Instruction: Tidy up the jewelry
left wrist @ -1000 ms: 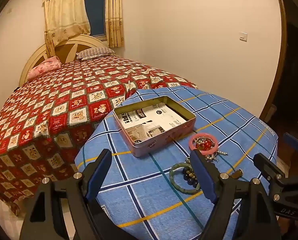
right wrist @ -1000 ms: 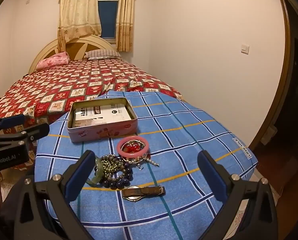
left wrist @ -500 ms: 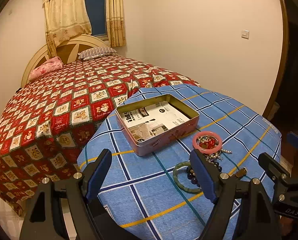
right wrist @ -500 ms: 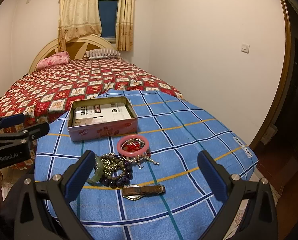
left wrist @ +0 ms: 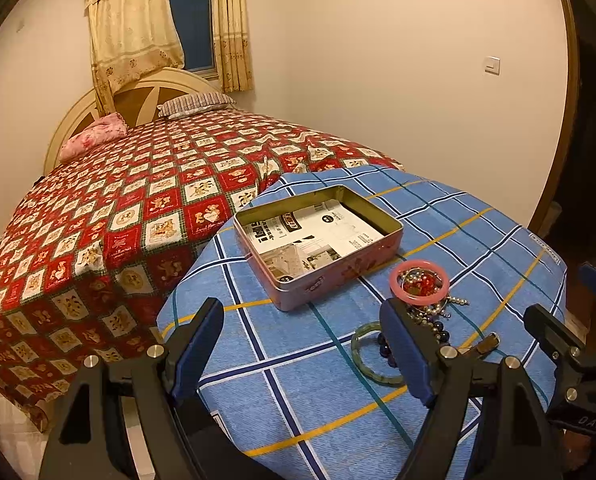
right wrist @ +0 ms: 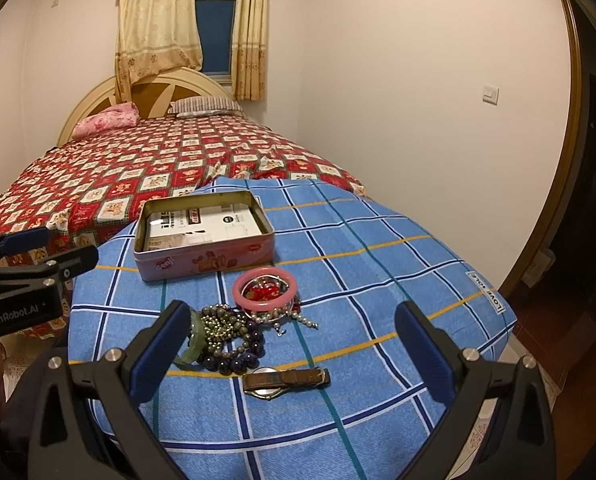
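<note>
- Right wrist view alone shows the whole watch [right wrist: 286, 381] on the blue cloth [right wrist: 378, 280], nearest the right gripper [right wrist: 298, 344], jaws spread, empty.
- Left wrist view alone shows the tin's [left wrist: 318, 248] paper lining fully; left gripper [left wrist: 302, 340] gapes empty.
- Both show the pink bangle [left wrist: 419, 283] beside the tin.

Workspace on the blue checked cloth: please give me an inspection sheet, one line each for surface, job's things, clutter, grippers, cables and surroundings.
Surface: blue checked cloth, lying over the bed's foot.
Job's things: open pink tin lined with printed paper, no jewelry inside; pink bangle ringing red beads; green bangle; dark bead bracelets; small pearl strand; brown-strap watch, nearest the right gripper.
Clutter: nothing seen.
Grippers: left gripper open, empty; right gripper open, empty, above the jewelry.
Cables: nothing seen.
Surroundings: red patchwork bed, curtained window, wall switch.
</note>
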`<state>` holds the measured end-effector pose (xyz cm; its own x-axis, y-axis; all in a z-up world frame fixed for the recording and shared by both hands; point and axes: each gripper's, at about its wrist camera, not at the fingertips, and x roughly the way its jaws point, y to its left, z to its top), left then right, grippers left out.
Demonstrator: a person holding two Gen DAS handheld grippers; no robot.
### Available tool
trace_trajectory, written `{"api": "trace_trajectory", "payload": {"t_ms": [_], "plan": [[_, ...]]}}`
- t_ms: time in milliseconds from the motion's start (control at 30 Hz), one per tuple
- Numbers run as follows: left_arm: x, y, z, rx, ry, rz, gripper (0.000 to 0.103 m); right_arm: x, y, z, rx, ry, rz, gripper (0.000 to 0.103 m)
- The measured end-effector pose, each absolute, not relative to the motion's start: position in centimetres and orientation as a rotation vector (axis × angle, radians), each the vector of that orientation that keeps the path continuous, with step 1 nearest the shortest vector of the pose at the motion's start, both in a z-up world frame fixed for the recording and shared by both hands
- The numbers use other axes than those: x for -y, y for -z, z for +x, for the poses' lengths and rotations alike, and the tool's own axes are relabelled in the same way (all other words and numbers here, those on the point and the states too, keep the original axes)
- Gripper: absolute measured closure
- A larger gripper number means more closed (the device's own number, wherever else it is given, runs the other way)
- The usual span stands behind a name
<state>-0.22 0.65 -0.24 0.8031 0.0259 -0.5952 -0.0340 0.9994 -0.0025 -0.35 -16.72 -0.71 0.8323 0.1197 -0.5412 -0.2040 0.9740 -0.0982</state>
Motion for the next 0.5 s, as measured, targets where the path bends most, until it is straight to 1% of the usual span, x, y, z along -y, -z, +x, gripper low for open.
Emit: {"api": "trace_trajectory", "payload": {"t_ms": [500], "plan": [[-0.57,0.22,-0.16,-0.641,-0.032,-0.008,0.022,16.82,0.88,-0.33,-0.564,-0.173,-0.153,0.0]]}}
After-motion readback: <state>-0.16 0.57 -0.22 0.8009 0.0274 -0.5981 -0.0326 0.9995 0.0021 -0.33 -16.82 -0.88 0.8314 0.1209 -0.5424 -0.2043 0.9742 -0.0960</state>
